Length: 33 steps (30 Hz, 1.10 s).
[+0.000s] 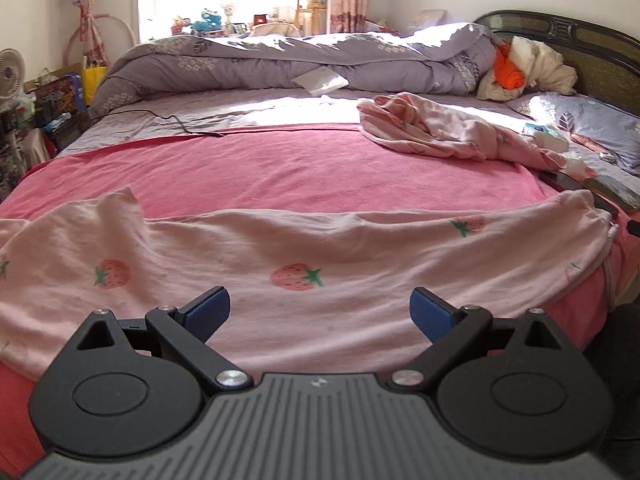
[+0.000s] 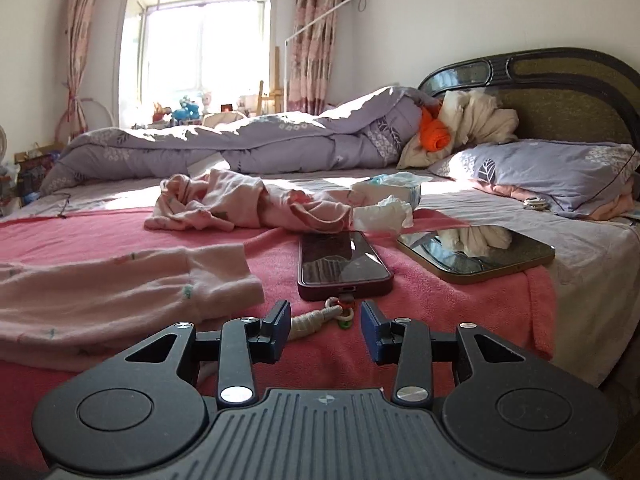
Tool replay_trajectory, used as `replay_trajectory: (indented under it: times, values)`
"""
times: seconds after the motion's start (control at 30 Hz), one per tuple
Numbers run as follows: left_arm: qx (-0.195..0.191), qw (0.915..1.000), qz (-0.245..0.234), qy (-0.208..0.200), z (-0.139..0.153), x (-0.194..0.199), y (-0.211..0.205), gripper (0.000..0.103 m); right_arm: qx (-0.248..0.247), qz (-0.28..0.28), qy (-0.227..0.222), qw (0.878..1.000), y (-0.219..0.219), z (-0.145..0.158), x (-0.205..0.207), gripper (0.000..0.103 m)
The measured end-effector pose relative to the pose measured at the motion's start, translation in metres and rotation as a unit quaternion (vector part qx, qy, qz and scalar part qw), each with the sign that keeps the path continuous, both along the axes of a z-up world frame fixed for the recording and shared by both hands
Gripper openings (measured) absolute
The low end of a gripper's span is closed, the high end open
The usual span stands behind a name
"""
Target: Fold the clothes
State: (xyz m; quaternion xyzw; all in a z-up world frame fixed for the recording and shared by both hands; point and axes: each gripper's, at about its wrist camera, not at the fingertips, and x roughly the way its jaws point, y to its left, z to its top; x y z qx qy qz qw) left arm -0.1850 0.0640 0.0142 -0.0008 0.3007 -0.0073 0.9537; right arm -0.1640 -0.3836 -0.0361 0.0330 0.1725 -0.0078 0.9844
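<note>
Bed point(image 1: 280, 168) under a pink blanket, bare stretch across its middle. Lilac quilt point(image 1: 280, 60) heaped along the far side. Strawberry-print garment point(image 1: 304, 280) spread flat along the near edge, one end draped over the right corner. Second pink garment point(image 2: 248, 204) crumpled farther back. Two phones point(image 2: 342, 264) flat near the right edge. Left gripper point(image 1: 320, 310) spread wide above the flat garment, holding nothing. Right gripper point(image 2: 325, 326) partly spread, empty, over a phone charm point(image 2: 316, 320).
</note>
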Motion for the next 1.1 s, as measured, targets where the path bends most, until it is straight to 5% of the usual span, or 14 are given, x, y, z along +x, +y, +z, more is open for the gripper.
replay_trajectory:
  times: [0.13,0.23,0.53,0.67,0.83,0.97,1.03,1.1]
  values:
    - [0.018,0.9952,0.096,-0.005,0.0,-0.01,0.042,0.097,-0.004,0.101,-0.035,0.994,0.048,0.014,0.008,0.041]
    - [0.052,0.9905,0.12,0.044,-0.02,-0.013,0.053,0.098,0.002,0.189,-0.04,0.981,0.102,0.02,0.02,0.043]
    - [-0.026,0.9956,0.086,0.026,-0.03,-0.057,0.081,0.098,-0.026,0.422,-0.023,0.906,0.261,0.031,0.035,0.061]
    - [-0.034,0.9919,0.114,-0.046,0.005,-0.07,0.117,0.098,-0.136,0.398,-0.014,0.907,0.301,-0.007,0.024,0.063]
    - [0.003,0.9836,0.142,-0.111,0.037,-0.024,0.169,0.098,-0.115,0.396,-0.008,0.911,0.277,-0.013,0.013,0.065]
    - [0.045,0.981,0.181,-0.053,0.016,0.052,0.212,0.098,-0.106,0.397,0.006,0.912,0.265,-0.012,0.01,0.065]
    - [0.049,0.9713,0.233,0.002,-0.007,0.082,0.241,0.097,-0.1,0.397,0.013,0.912,0.262,-0.01,0.011,0.065]
    - [0.046,0.959,0.279,0.013,-0.023,0.092,0.271,0.096,-0.093,0.4,0.023,0.912,0.259,-0.009,0.013,0.066]
